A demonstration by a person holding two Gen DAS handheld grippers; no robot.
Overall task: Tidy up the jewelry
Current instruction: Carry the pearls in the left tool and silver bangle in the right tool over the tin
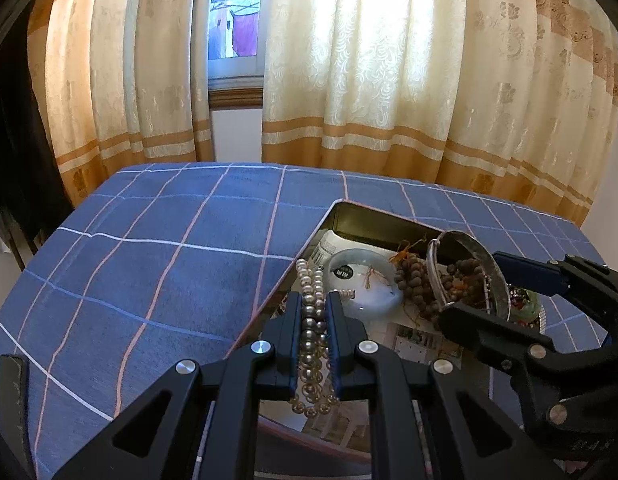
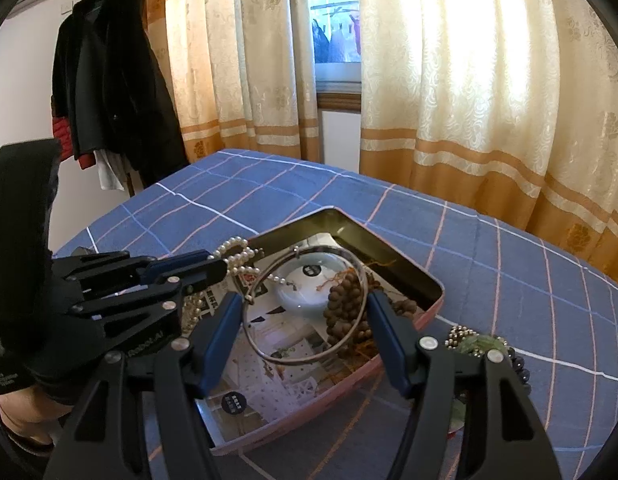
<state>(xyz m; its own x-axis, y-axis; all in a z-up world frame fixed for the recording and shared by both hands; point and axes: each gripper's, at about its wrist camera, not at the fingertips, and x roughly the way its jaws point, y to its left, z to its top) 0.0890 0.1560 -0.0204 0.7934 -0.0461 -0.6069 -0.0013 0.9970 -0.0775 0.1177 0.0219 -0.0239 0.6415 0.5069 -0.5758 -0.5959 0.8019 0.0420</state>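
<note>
Left wrist view: left gripper [image 1: 313, 320] jaws pinch pearl necklace [image 1: 311, 344] over pink tin [image 1: 351, 210] on blue checked table [image 1: 149, 248]. Right wrist view alone shows dark coat [image 2: 109, 80], far left. Right gripper [image 2: 305, 316] jaws, spread wide, clasp silver bangle [image 2: 309, 304] above brown beads [image 2: 347, 308]; beaded jewelry [image 2: 475, 342] lies just right of tin, partly hidden by the gripper.

A home bedroom: a bed under a blue checked sheet [image 1: 149, 248], patterned curtains [image 1: 369, 80] behind, coats [image 2: 109, 80] hanging upper left.
</note>
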